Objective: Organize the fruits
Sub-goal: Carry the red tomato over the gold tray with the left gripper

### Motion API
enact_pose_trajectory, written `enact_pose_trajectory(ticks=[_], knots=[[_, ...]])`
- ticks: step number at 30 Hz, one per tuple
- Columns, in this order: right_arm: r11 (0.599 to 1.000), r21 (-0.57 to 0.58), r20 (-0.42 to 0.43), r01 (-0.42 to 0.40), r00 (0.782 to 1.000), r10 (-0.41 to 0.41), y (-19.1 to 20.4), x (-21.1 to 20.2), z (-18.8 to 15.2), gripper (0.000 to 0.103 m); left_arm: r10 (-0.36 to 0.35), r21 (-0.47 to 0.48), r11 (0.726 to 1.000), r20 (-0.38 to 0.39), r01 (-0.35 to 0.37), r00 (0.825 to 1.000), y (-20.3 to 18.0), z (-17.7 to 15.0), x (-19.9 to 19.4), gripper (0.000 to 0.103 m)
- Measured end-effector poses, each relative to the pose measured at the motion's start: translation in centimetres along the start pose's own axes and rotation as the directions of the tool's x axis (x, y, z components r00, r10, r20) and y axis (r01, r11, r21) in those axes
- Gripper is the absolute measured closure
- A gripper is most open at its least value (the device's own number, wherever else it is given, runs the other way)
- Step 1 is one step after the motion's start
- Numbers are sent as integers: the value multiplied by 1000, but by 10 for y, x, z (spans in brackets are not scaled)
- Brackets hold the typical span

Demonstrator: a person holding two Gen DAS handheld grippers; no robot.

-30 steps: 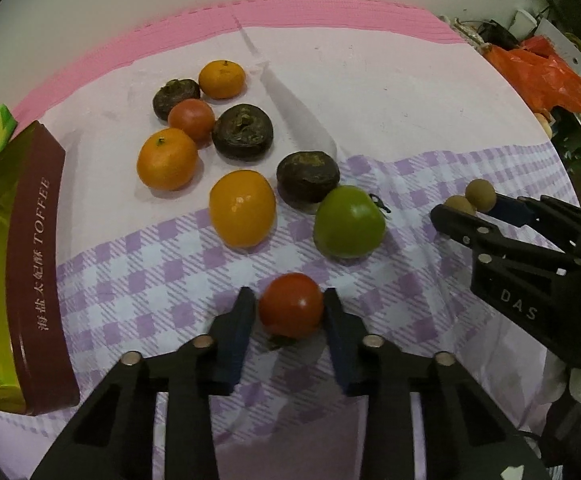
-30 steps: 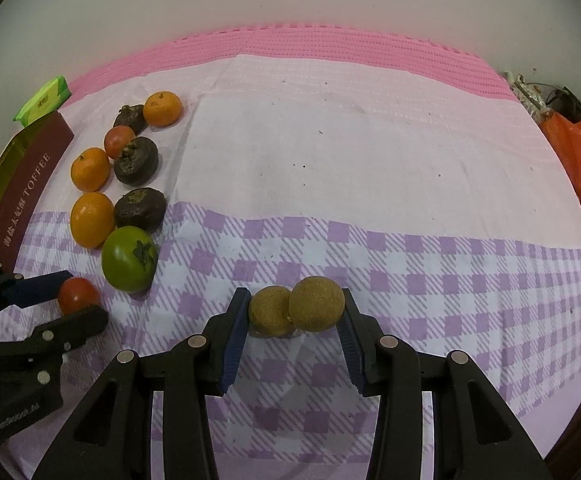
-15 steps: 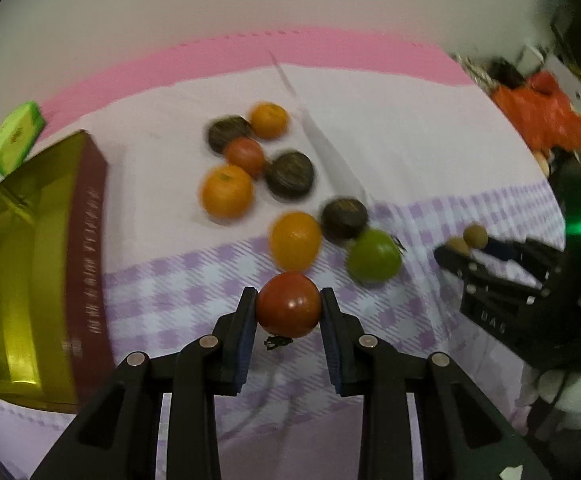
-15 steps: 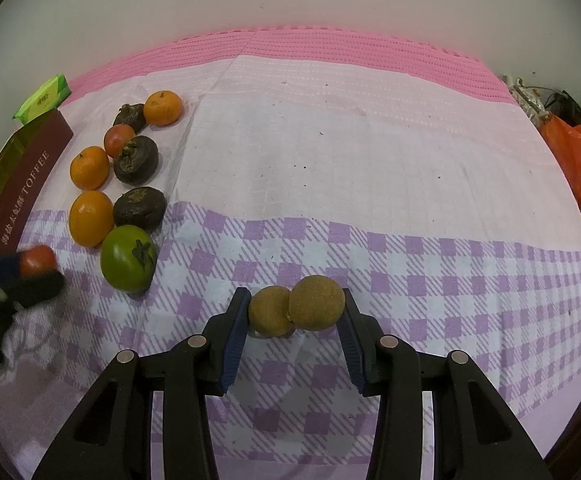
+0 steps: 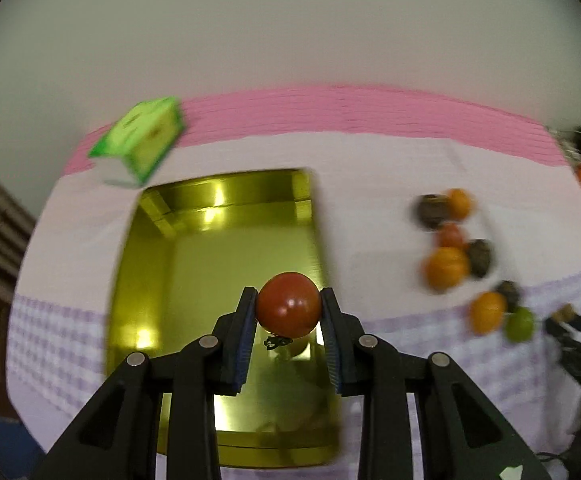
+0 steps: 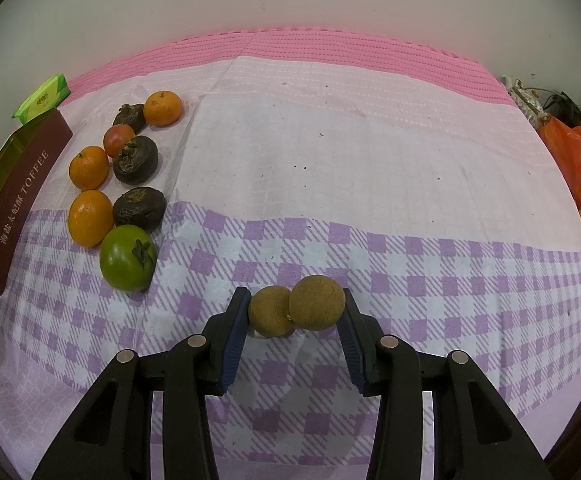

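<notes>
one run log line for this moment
left gripper: shut on red tomato, over gold tin | right gripper: shut on two brown fruits

My bench is covered by a cloth (image 6: 330, 152), pink at the far edge, white in the middle, purple check near me. On its left lies the open gold tin (image 5: 226, 248), with a green packet (image 5: 142, 138) just beyond its far corner. Beside the tin sits a cluster: three oranges (image 6: 89, 166), three dark fruits (image 6: 135, 159), a red tomato (image 6: 117, 139) and a green tomato (image 6: 127, 258) nearest me.
</notes>
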State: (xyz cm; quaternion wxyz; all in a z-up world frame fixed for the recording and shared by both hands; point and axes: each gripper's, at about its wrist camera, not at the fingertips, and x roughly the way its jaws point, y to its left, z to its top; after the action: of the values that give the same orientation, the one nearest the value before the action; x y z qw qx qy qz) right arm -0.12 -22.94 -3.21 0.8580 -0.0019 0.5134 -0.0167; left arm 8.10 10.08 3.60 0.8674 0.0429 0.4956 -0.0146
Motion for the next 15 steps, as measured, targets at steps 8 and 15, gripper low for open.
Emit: enact_pose_trajectory(ticks=[8, 15], knots=[[1000, 8, -7, 5, 1000, -5, 0, 1, 1, 59, 74, -26, 997, -106, -77, 992, 52, -18, 35, 75], [1000, 11, -5, 5, 1000, -5, 0, 0, 1, 59, 93, -31, 995, -117, -97, 989, 59, -25, 44, 75]])
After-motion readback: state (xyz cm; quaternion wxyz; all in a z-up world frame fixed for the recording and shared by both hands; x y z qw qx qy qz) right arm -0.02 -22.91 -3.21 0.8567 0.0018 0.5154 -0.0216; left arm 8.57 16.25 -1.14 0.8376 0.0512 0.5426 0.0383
